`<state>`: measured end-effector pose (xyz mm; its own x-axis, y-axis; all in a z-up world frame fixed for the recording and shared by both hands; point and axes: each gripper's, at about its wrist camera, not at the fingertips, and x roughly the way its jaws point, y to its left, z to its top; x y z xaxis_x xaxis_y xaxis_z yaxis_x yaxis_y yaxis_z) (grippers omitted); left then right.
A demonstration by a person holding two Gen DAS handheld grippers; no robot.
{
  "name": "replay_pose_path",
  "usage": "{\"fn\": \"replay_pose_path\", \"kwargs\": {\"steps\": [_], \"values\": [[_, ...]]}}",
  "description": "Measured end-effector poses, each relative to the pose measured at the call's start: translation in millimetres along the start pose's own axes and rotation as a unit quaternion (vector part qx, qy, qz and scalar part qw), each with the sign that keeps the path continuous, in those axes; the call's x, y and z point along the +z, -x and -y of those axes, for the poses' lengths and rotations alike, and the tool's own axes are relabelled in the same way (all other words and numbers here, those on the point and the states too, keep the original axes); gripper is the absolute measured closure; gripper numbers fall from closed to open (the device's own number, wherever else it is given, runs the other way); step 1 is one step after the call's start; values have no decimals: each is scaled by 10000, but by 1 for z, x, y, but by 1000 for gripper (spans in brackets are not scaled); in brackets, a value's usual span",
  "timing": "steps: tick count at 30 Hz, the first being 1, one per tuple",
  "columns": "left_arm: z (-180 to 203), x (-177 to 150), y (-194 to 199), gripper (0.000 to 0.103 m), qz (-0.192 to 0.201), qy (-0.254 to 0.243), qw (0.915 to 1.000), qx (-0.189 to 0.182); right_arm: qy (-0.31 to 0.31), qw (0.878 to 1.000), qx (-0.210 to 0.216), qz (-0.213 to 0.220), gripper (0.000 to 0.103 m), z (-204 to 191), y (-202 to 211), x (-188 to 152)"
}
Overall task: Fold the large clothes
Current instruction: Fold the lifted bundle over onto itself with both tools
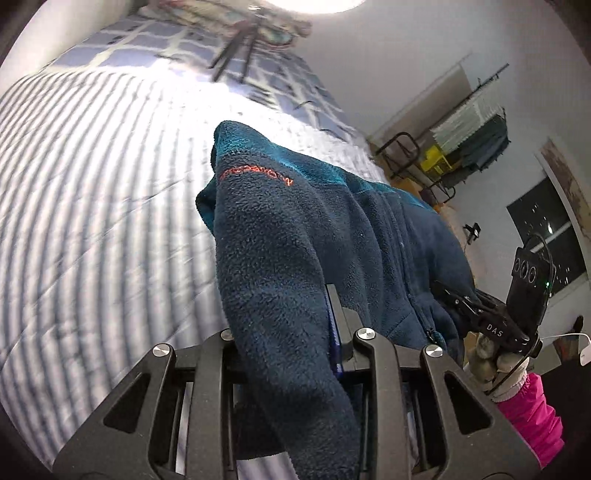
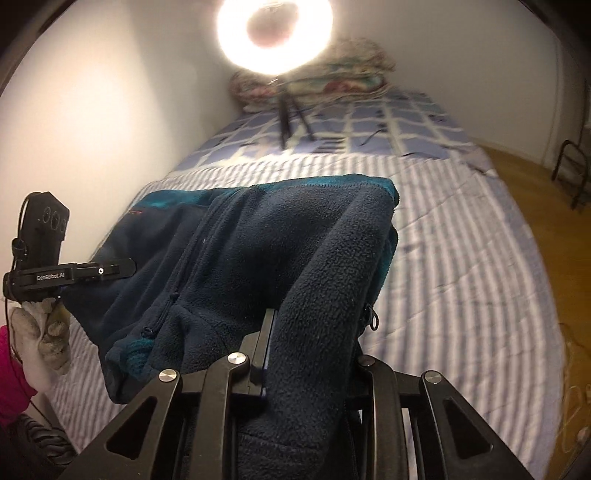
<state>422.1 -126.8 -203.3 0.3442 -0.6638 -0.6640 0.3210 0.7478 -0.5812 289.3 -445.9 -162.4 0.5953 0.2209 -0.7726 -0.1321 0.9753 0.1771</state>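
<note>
Fleece fills the middle of both views: a dark navy fleece jacket (image 1: 295,236) with teal trim and a small orange logo hangs between the two grippers above a striped bedspread (image 1: 92,184). The left gripper (image 1: 295,325) is clamped on a thick fold of the jacket, which runs between its fingers and drapes down over the near side of the tool. From the right wrist view, the left gripper (image 2: 122,268) shows at the left, its tip touching the jacket's left edge, held by a gloved hand (image 2: 44,332) with a pink sleeve. The right gripper (image 2: 306,339) is likewise closed on a bunched fold of the jacket (image 2: 258,240), whose cloth rises between its fingers and spreads away toward the far side. A zipper pull dangles just right of that fold. Farther up the bed lie a blue checked blanket (image 2: 388,118) and a tripod (image 2: 291,114) carrying a glaring ring light (image 2: 275,33). Wooden floor (image 2: 535,192) shows at the right.
</note>
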Motion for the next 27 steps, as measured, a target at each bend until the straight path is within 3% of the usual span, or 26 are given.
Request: {"fn": "replay_pose_path", "kwargs": {"steps": [8, 19, 24, 27], "values": [[59, 62, -86, 78, 135, -366, 9990, -205, 50, 9974, -610, 381, 81, 78, -5, 53], [112, 150, -211, 78, 517, -539, 9960, -497, 29, 9867, -1368, 875, 81, 188, -42, 129], [106, 167, -262, 78, 429, -417, 9972, -457, -88, 9889, -1321, 670, 81, 223, -80, 128], [86, 164, -293, 78, 125, -422, 9990, -23, -163, 9877, -1553, 107, 74, 245, -114, 118]]}}
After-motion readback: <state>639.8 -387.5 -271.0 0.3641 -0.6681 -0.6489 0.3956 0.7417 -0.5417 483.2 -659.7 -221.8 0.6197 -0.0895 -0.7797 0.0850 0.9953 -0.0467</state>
